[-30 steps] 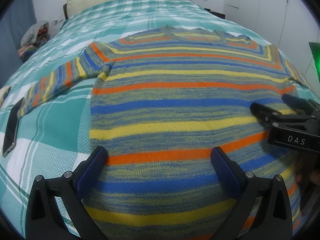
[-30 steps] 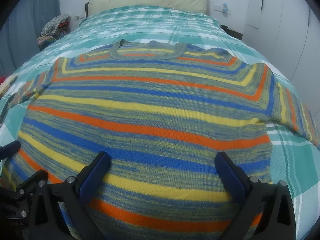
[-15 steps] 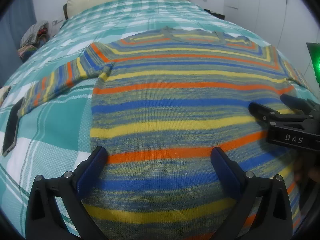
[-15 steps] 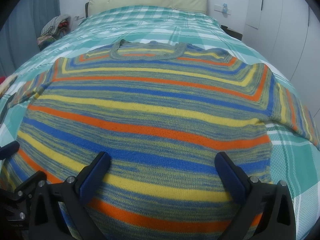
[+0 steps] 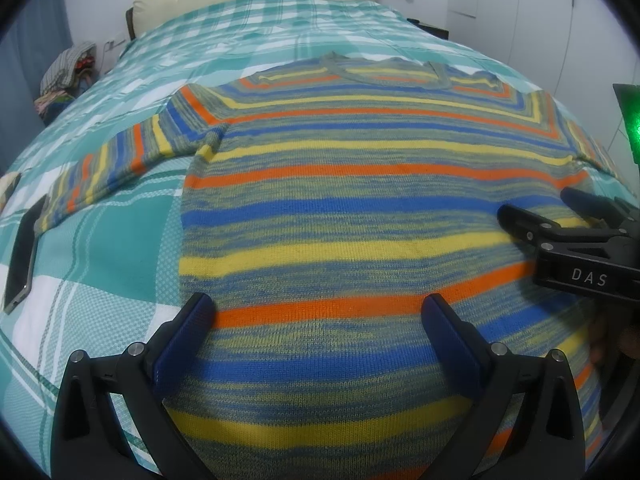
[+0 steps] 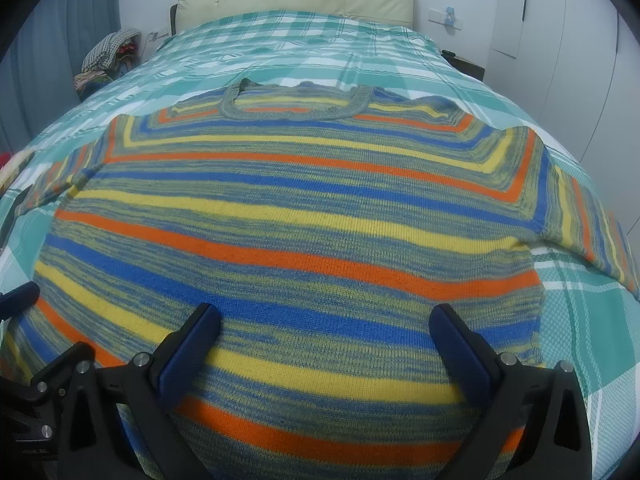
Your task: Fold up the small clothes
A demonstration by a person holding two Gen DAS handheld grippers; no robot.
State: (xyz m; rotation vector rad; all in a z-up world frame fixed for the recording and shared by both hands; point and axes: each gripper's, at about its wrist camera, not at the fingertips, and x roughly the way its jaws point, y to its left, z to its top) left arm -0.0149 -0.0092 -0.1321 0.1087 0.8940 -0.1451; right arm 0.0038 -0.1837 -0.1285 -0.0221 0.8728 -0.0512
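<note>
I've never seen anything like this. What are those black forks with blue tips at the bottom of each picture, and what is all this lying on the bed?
They are two hand-held grippers; no robot arm is involved. Each carries a camera looking along its blue-padded fingers. One picture comes from the left gripper, the other from the right gripper. Both are open and hold nothing. Under them a knitted sweater striped orange, yellow and blue lies flat on a bed with a teal checked cover. A dark flat phone-like object lies beside the sweater's sleeve.

I am in a home bedroom: a bed (image 6: 400,60) with a teal checked cover, a cream padded headboard (image 6: 296,0), white wardrobe doors (image 6: 560,60) at my right, a clothes heap (image 6: 108,60) by the curtain.
</note>
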